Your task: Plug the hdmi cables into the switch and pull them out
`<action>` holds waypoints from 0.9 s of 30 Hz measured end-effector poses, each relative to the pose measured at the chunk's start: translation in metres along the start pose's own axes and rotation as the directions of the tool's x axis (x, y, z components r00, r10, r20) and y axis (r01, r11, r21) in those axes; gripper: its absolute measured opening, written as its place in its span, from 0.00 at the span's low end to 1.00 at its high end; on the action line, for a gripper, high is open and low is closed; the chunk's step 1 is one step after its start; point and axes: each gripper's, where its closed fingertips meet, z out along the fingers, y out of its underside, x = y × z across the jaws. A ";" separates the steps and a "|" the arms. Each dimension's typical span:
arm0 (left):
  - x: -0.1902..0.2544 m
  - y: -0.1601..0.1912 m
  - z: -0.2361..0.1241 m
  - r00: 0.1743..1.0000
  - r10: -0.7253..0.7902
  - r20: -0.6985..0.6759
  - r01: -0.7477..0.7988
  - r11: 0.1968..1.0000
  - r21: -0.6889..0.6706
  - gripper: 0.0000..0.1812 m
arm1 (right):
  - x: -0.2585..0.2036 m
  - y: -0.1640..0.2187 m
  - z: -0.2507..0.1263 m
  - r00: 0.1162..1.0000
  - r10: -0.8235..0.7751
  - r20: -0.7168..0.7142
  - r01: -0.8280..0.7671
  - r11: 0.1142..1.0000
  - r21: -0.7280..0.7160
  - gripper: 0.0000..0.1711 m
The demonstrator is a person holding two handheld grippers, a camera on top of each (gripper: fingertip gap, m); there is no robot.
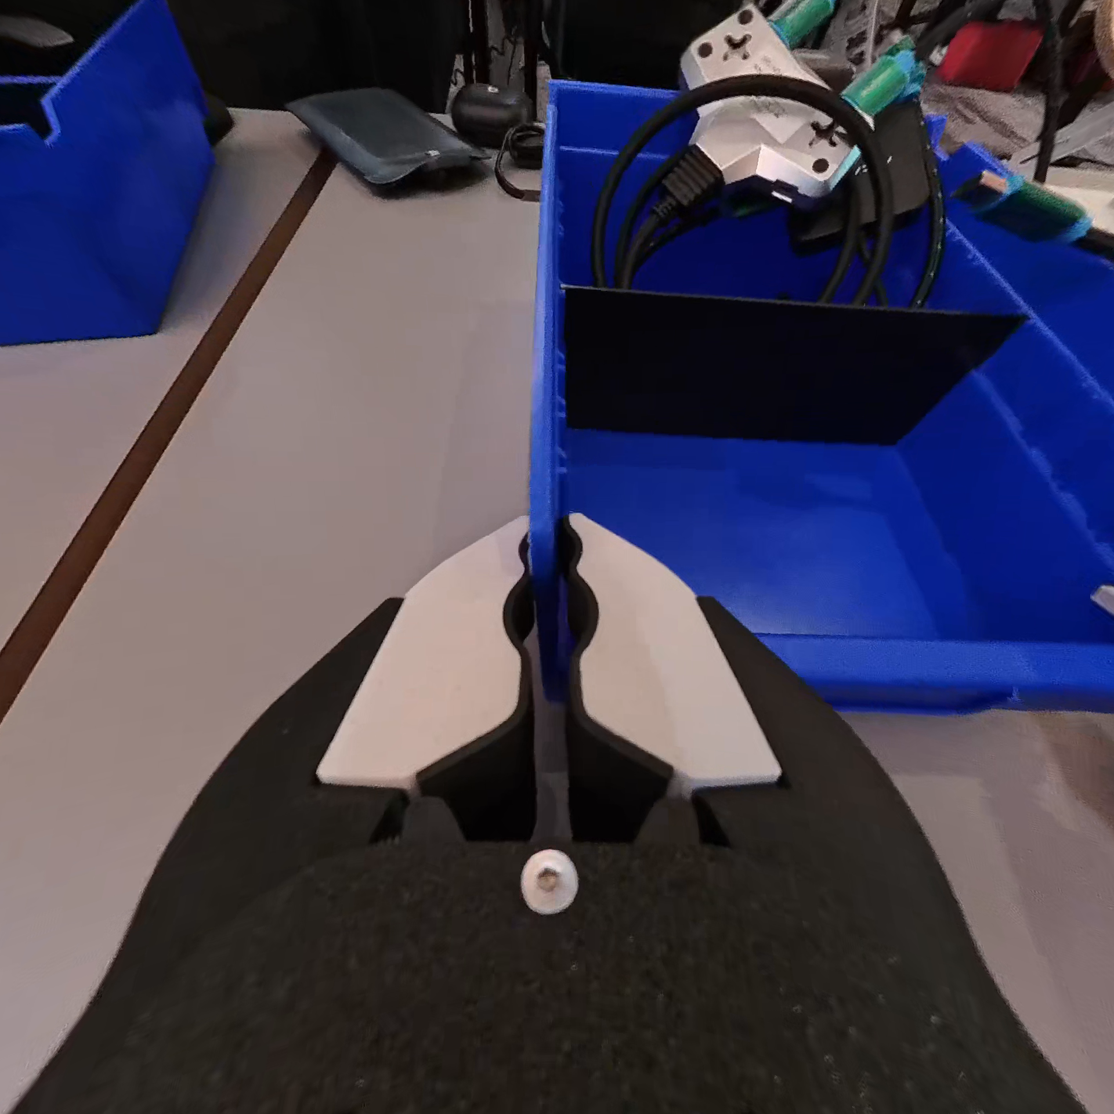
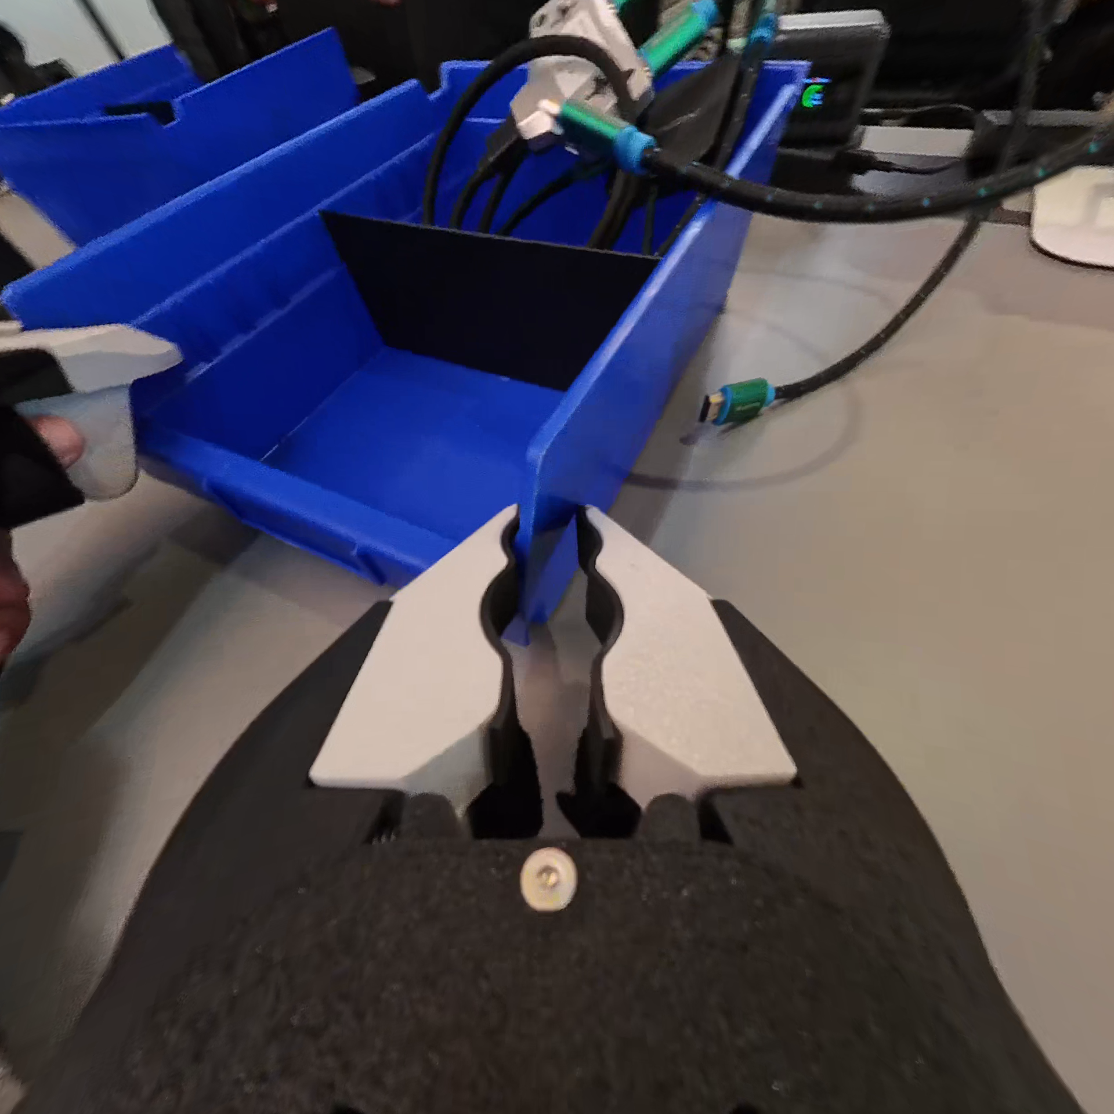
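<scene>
Both grippers grip the blue bin by its near corners: left gripper fingers clenched on the wall at centre frame, right gripper fingers pinched on the opposite wall corner. Looks like a bin-positioning step, not plugging yet.

Switch, silver, sits top of frame in the far compartment w/ green-ended hdmi cables plugged in; one loose plug lies on the bench at right.

Next: let go of bin, reach for a plug, align squarely w/ port.
</scene>
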 end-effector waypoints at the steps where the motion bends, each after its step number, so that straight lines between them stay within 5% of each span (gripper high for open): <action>1: -0.001 0.000 -0.001 1.000 -0.009 0.005 0.009 1.000 0.002 0.03 | -0.003 0.001 -0.005 0.999 -0.033 0.041 0.033 0.999 -0.002 0.09; 7: 0.000 -0.022 -0.013 0.995 -0.094 0.011 0.092 0.984 0.150 0.25 | -0.014 0.009 -0.073 0.917 -0.073 0.392 0.089 0.996 -0.021 0.24; 10: 0.006 -0.037 -0.028 0.988 -0.153 0.006 0.147 0.959 0.243 0.31 | 0.028 0.010 -0.108 0.905 -0.041 0.423 0.058 0.998 -0.029 0.28; 16: 0.051 -0.056 -0.065 0.998 -0.055 0.008 0.047 0.909 0.415 0.27 | 0.190 0.011 -0.184 0.981 -0.002 0.195 -0.008 0.999 0.053 0.28; 21: 0.133 -0.033 -0.063 0.987 0.037 -0.159 0.018 0.943 0.331 0.26 | 0.332 0.033 -0.272 0.997 0.048 -0.066 -0.033 0.976 0.217 0.28; 27: 0.175 -0.012 -0.058 0.967 0.077 -0.244 -0.017 0.971 0.238 0.21 | 0.435 0.041 -0.314 0.949 0.180 -0.258 -0.114 0.961 0.251 0.29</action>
